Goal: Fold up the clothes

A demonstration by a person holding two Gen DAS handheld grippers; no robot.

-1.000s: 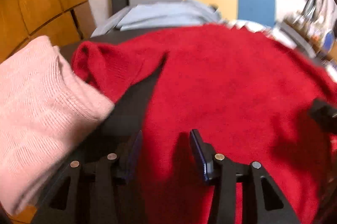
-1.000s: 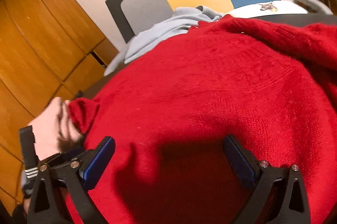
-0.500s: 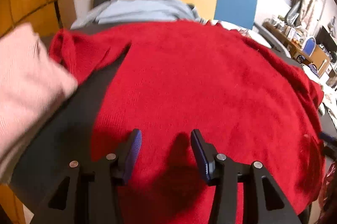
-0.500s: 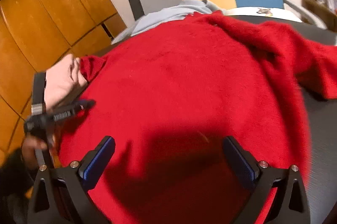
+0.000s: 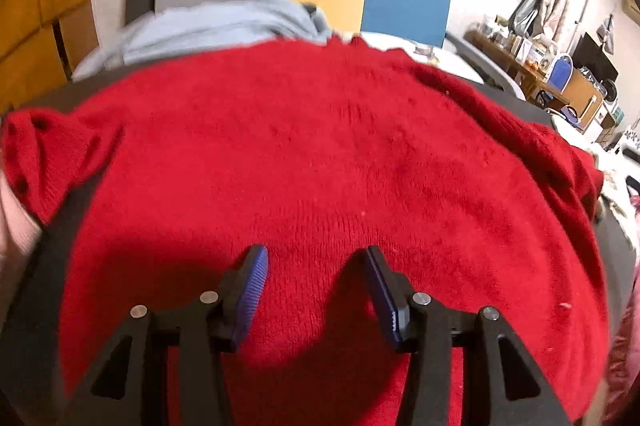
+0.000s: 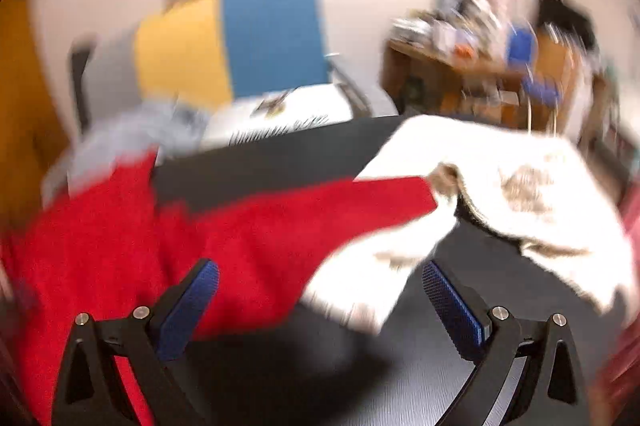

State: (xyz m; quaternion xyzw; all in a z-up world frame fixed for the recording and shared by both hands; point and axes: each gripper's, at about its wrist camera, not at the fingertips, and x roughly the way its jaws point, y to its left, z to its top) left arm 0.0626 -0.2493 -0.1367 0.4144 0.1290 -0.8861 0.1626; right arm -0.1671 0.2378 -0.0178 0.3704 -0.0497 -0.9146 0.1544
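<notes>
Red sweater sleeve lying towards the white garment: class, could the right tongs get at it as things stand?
Probably yes. The right tongs stand wide open and empty above the red sweater sleeve; nothing lies over it, though its cuff touches the white garment. The view is blurred.

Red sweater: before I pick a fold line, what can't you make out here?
- Red sweater: near hem cut off by the left wrist view's bottom edge, behind the left gripper.
- Its left cuff: runs off the frame edge.
- Right sleeve: motion-blurred in the right wrist view; cuff lies against a white garment, overlap unclear.
- Light blue garment: partly behind the sweater.
</notes>
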